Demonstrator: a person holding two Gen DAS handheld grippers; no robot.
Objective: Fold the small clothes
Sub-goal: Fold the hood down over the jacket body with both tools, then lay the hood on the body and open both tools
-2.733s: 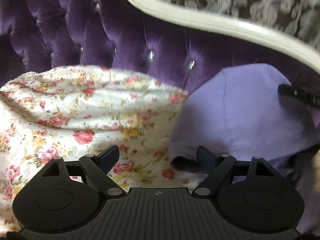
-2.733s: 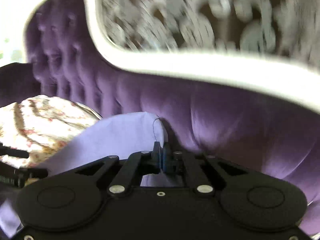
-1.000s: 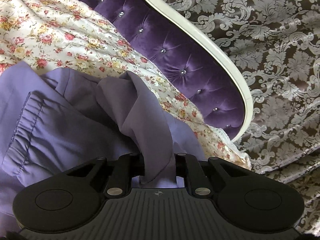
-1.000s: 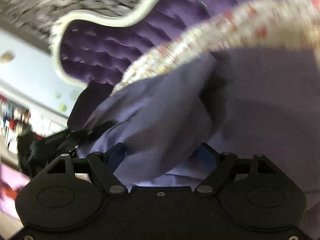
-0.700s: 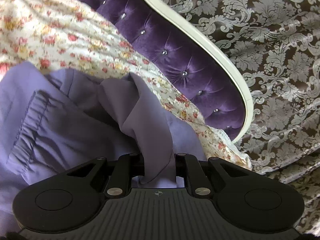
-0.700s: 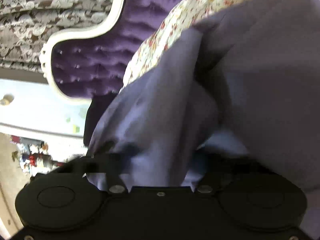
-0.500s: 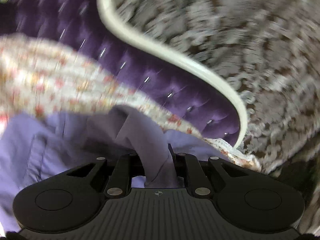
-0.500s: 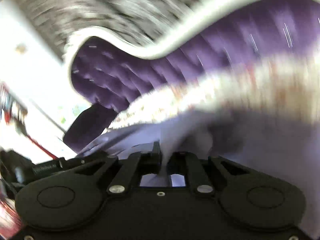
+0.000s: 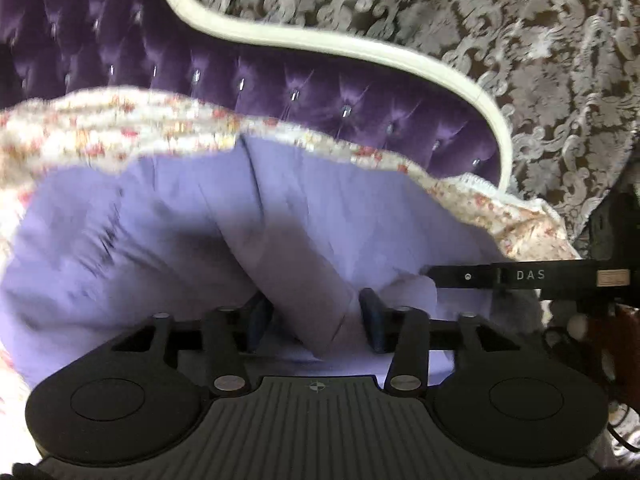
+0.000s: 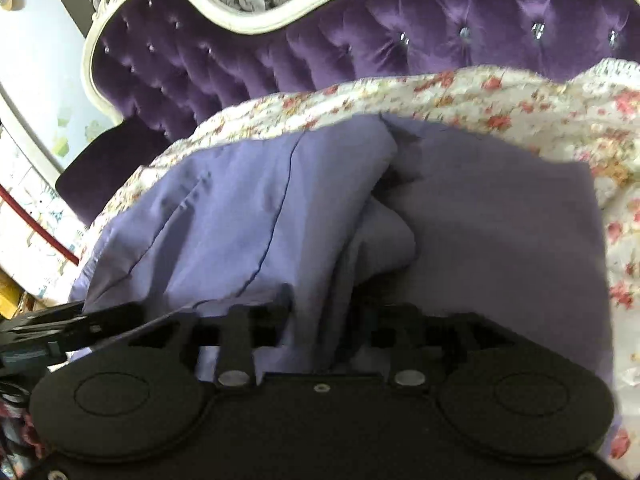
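Note:
A lavender garment (image 9: 160, 232) (image 10: 240, 208) lies bunched on the floral bedspread (image 9: 100, 128) (image 10: 480, 92). My left gripper (image 9: 314, 320) hovers low over its near edge. Its jaws are opening, and a raised fold of the cloth stands loosely between the blue pads (image 9: 370, 320). My right gripper (image 10: 324, 316) is also opening, with a hanging fold of the same garment between its blurred fingers and no visible pinch. The right gripper's black finger marked "DAS" (image 9: 520, 276) enters the left wrist view from the right. The left gripper's finger (image 10: 60, 328) shows at the lower left of the right wrist view.
A purple tufted headboard (image 9: 280, 80) (image 10: 360, 40) with a cream frame (image 9: 360, 48) rises behind the bedspread. Grey damask fabric (image 9: 520, 60) hangs behind it. A dark purple cushion (image 10: 104, 160) sits at the bed's left edge, with a pale wall (image 10: 36, 60) beyond.
Both grippers were shut on folds of the lavender garment half a second ago, and their jaws now stand apart. Both views rolled toward level, and the garment has sunk onto the bedspread.

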